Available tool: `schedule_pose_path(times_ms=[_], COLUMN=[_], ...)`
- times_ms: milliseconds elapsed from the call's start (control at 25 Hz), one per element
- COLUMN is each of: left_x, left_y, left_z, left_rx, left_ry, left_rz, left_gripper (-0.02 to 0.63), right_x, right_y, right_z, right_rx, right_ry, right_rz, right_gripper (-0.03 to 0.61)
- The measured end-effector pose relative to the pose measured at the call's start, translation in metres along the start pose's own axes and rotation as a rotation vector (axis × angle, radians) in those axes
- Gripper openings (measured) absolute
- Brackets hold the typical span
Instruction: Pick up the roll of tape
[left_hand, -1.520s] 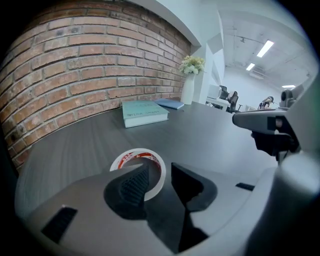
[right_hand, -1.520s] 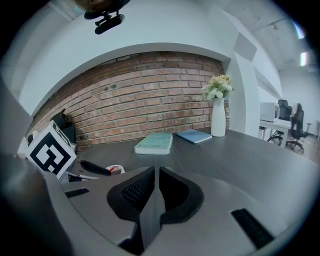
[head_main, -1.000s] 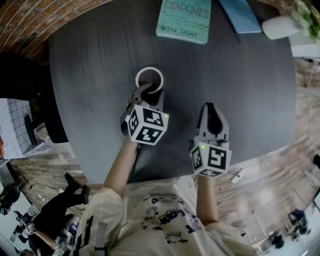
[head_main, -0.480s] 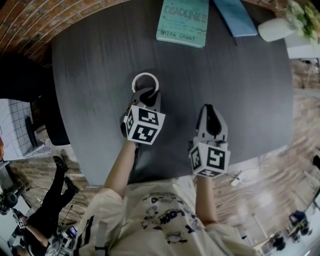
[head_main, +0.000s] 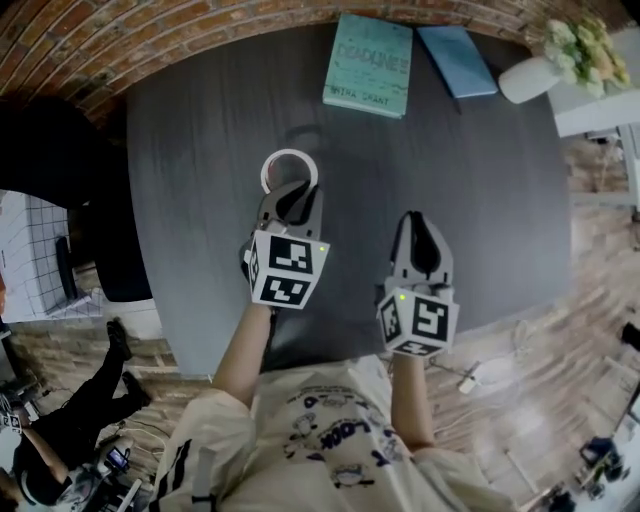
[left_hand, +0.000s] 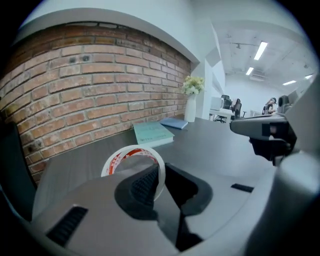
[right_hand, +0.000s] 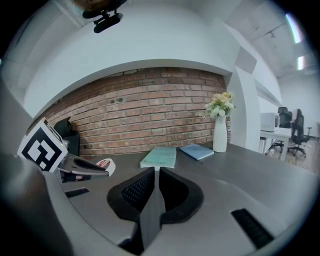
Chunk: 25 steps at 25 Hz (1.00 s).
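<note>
The roll of tape (head_main: 288, 168), white with red print, hangs a little above the dark round table (head_main: 200, 120) and casts a shadow behind it. My left gripper (head_main: 293, 192) is shut on the ring's near wall. In the left gripper view the tape (left_hand: 127, 156) stands upright with its wall pinched between the pads of the left gripper (left_hand: 160, 176). My right gripper (head_main: 420, 224) hovers to the right, apart from the roll. Its jaws are shut with nothing between them in the right gripper view (right_hand: 156, 181), where the tape (right_hand: 106, 165) shows at the left.
A teal book (head_main: 368, 66) and a blue book (head_main: 457, 60) lie at the table's far edge. A white vase with flowers (head_main: 530, 75) stands at the far right. A black chair (head_main: 95, 250) is beside the table's left edge.
The left jaws closed on the tape's wall. Both grippers then rose, and the roll came up off the table with the left one.
</note>
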<state>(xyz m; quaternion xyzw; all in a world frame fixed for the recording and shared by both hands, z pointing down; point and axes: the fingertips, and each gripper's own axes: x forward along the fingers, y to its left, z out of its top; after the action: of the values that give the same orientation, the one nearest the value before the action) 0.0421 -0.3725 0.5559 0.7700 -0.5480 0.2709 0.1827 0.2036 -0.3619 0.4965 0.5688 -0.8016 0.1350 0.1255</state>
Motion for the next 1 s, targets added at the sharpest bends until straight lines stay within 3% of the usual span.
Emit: schedule_pose_path(times_ms=[320, 1000], left_x=[-0.08, -0.221], left_y=[0.017, 0.017], left_z=[0.051, 0.095], left_rx=[-0.015, 0.026], left_ry=[-0.181, -0.441], left_rz=[0.035, 0.045], left_gripper=[0.043, 0.043], right_x=[-0.031, -0.129], right_y=[0.036, 0.084], right_z=[0.042, 0.11], right_rx=[-0.022, -0.08], right_ry=[-0.109, -0.3], right_rz=[-0.003, -0.091], right_gripper=[0.029, 0.029])
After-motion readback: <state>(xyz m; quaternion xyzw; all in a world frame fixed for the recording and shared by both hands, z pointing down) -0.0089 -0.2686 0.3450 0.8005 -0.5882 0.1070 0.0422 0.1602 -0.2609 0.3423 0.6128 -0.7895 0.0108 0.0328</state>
